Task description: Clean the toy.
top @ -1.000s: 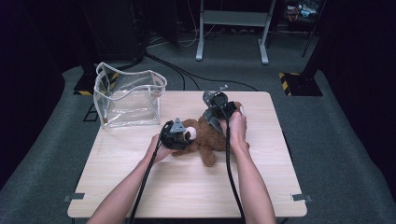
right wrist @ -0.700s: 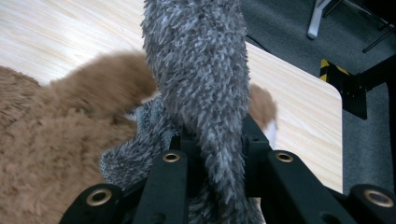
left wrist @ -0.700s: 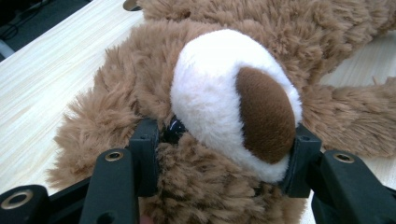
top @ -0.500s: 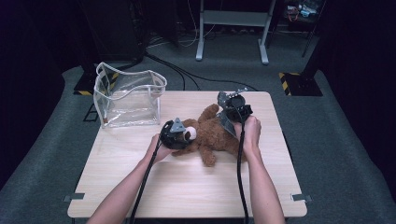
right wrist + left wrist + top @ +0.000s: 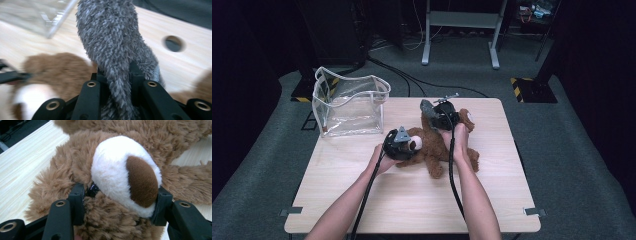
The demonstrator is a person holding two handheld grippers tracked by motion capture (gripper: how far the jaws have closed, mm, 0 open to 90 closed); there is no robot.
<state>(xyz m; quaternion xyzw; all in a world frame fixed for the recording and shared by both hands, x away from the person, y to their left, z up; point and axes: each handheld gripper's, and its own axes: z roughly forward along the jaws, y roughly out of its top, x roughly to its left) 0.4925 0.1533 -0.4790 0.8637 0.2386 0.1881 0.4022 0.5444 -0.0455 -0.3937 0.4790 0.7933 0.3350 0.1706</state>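
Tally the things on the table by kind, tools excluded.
Brown teddy bear: 1
Grey fuzzy cloth: 1
Clear plastic bag: 1
Total: 3

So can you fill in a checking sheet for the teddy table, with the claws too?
Surface: light wooden table, one round hole.
Job's things: brown teddy bear lying down; grey fluffy cloth.
Clutter: clear plastic bag, standing open.
Grippers: left claw clamps the teddy's muzzle; right claw pinches the cloth.
Cables: one black cable trails from each claw.
Surroundings: grey carpet, metal stand.
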